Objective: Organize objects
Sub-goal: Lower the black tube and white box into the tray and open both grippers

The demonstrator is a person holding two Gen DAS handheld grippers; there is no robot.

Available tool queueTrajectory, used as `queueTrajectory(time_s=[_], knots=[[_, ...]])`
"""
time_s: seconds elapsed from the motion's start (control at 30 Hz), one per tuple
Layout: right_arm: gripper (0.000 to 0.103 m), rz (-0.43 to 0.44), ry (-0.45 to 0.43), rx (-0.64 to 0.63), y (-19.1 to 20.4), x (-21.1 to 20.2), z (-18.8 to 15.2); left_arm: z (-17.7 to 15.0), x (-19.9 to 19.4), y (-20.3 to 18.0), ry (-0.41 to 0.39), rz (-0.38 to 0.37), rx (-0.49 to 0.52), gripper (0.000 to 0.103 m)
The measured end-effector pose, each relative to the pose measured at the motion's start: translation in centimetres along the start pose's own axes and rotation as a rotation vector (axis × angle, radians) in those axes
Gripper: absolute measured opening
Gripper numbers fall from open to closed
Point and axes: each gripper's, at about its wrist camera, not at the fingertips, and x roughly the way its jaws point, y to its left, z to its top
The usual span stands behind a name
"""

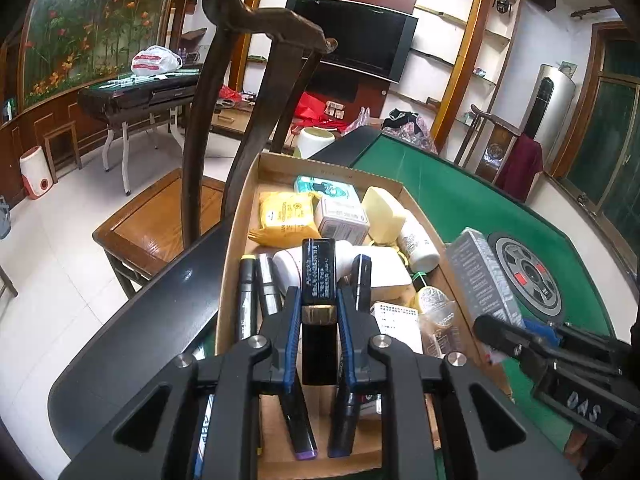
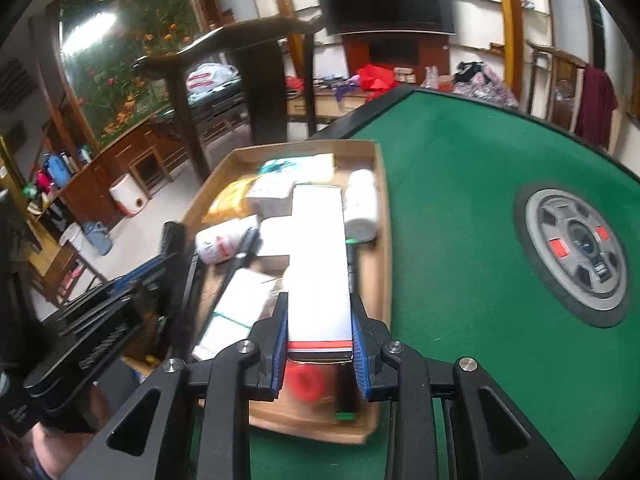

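My left gripper is shut on a slim black box with a gold band and holds it above the cardboard tray. The tray holds a yellow packet, white boxes, white bottles and several markers. My right gripper is shut on a long white box with a red stripe, held over the same tray. In the left wrist view the right gripper shows at the right with a grey box in it.
The tray sits at the left edge of a green felt mahjong table with a round grey centre disc. A dark wooden chair stands just behind the tray. A second table, a TV and shelves are farther back.
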Motion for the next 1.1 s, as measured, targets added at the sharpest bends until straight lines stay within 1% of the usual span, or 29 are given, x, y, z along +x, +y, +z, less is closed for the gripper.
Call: queueTrajectory(time_s=[0.1,0.27,0.4,0.47,0.63,0.7,0.77,0.8,0.9,1.03,1.1], knots=[[0.03,0.06,0.019,0.0,0.9,0.5,-0.4,0.0,0.4,0.2,0.009,0.009,0.004,0.017],[0.03,0.091,0.05,0.003,1.4,1.5,-1.0,-0.4,1.0,0.1,0.023,0.011,0.009,0.017],[0.03,0.064,0.045,-0.042,2.0,1.5,-1.2,-0.7,1.5,-0.1,0.032,0.016,0.017,0.017],[0.03,0.024,0.042,-0.053,2.0,1.8,-1.3,-0.7,1.6,-0.3,0.03,0.019,0.023,0.017],[0.03,-0.02,0.027,-0.054,1.3,2.0,-1.0,-0.9,1.6,-0.7,0.015,0.036,0.043,0.017],[0.03,-0.066,0.011,-0.076,1.4,2.1,-1.1,-1.0,1.6,-0.8,0.005,0.047,0.053,0.017],[0.03,-0.121,-0.003,-0.106,1.5,2.2,-1.2,-0.9,1.6,-0.8,0.003,0.042,0.049,0.017],[0.03,-0.129,-0.005,-0.113,1.5,2.3,-1.2,-1.0,1.5,-0.8,0.002,0.043,0.051,0.017],[0.03,-0.131,-0.011,-0.126,1.7,2.2,-1.3,-1.0,1.4,-0.9,-0.005,0.046,0.059,0.017],[0.03,-0.122,0.002,-0.2,3.0,2.5,-1.9,-1.1,1.3,-1.1,-0.012,0.048,0.069,0.017],[0.03,-0.109,0.008,-0.207,3.3,2.4,-2.0,-1.2,1.2,-1.2,-0.013,0.047,0.072,0.017]])
